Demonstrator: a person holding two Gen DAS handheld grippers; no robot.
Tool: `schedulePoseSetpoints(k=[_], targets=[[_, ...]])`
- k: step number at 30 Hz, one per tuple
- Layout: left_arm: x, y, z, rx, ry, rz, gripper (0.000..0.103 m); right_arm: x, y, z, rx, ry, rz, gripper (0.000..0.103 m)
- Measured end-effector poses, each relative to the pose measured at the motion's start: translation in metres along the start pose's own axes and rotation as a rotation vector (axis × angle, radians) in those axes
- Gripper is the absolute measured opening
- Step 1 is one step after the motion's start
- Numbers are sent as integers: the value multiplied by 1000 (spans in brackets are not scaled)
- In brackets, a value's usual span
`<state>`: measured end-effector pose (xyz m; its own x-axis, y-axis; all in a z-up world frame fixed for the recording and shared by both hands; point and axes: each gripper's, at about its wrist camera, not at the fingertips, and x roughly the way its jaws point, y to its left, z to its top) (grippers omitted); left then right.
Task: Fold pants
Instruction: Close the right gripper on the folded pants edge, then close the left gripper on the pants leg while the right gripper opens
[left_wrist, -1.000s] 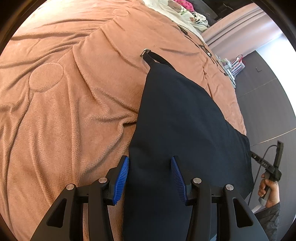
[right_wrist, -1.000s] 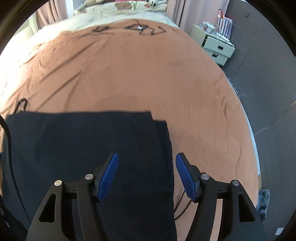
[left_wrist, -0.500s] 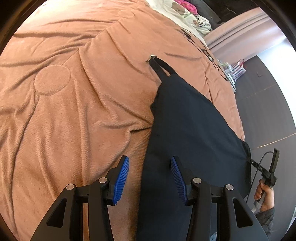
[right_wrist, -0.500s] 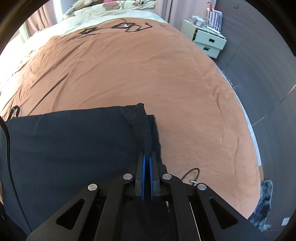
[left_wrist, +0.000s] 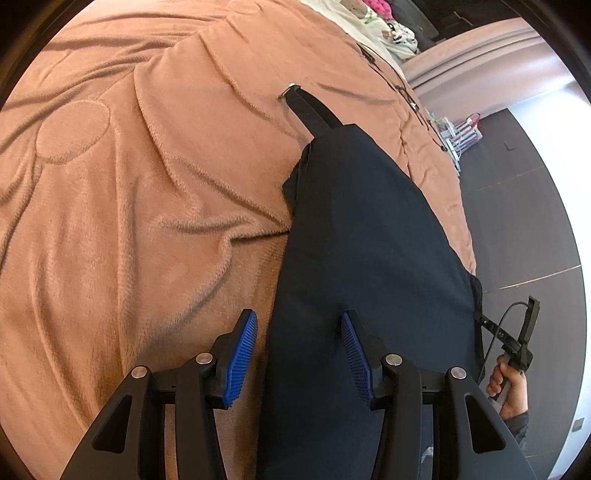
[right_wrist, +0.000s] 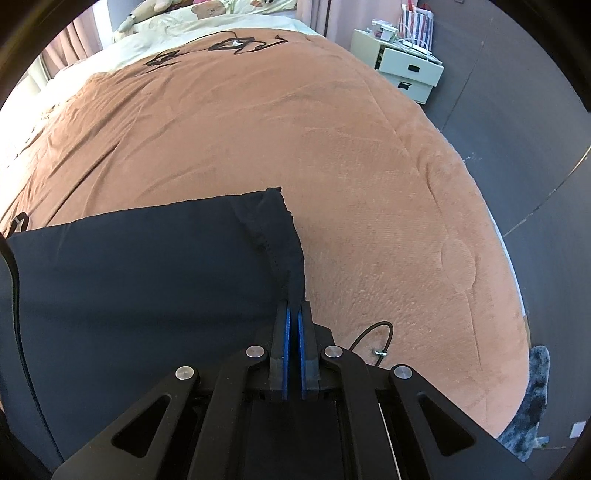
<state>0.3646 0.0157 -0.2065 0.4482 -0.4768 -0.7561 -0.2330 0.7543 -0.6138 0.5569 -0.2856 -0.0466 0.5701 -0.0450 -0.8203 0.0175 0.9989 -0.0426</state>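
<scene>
Dark navy pants (left_wrist: 369, 240) lie flat on a brown fleece blanket (left_wrist: 129, 221), with a black strap and metal buckle (left_wrist: 310, 107) at their far end. My left gripper (left_wrist: 298, 317) is open above the pants' near left edge; the cloth's border runs between the blue pads, and neither pad presses on it. In the right wrist view my right gripper (right_wrist: 293, 306) is shut on the right end of the pants (right_wrist: 147, 266), the pinched cloth rising in a ridge toward the far corner. The left wrist view also shows the right gripper (left_wrist: 517, 343) held by a hand (left_wrist: 509, 387).
The blanket (right_wrist: 295, 129) spreads bare beyond and right of the pants. A thin cord with a metal tip (right_wrist: 373, 332) lies by the right gripper. Black cables (right_wrist: 221, 46) lie at the bed's far end, with a white drawer unit (right_wrist: 402, 70) past the bed's edge.
My right gripper has shut on the pants' end and bunched the cloth into a ridge. In the left wrist view the pants' edge has slid right, from outside the left pad to between the pads.
</scene>
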Motion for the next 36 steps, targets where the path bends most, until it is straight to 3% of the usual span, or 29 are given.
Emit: schedulePoseSetpoints(k=[5, 15, 16, 18, 20, 23, 25, 27, 29, 33, 36], targets=[[-4, 5, -9, -20, 25, -32, 37, 2, -3, -7, -4, -5, 1, 1], [2, -1, -9, -28, 25, -30, 31, 4, -4, -8, -1, -4, 11, 1], [2, -1, -10, -26, 23, -31, 29, 4, -5, -8, 1, -4, 12, 1], [3, 0, -11, -24, 23, -33, 10, 3, -4, -7, -9, -5, 6, 1], [2, -1, -11, -15, 17, -32, 5, 1, -2, -7, -18, -9, 6, 2], [-1, -7, -10, 9, 3, -14, 4, -3, -6, -9, 4, 4, 46, 12], [-3, -7, -10, 10, -6, -14, 3, -8, -12, -11, 26, -5, 82, 44], [-6, -6, -10, 8, -17, -13, 3, -15, -18, -15, 37, -34, 98, 64], [-7, -7, -11, 7, -26, -10, 3, -18, -25, -19, 50, -48, 109, 66], [-12, -8, -11, 12, -41, -1, 3, -6, -35, -24, 76, 8, 76, 66], [-18, -7, -10, 5, -48, -1, 3, 6, -41, -28, 106, 46, 125, 66]])
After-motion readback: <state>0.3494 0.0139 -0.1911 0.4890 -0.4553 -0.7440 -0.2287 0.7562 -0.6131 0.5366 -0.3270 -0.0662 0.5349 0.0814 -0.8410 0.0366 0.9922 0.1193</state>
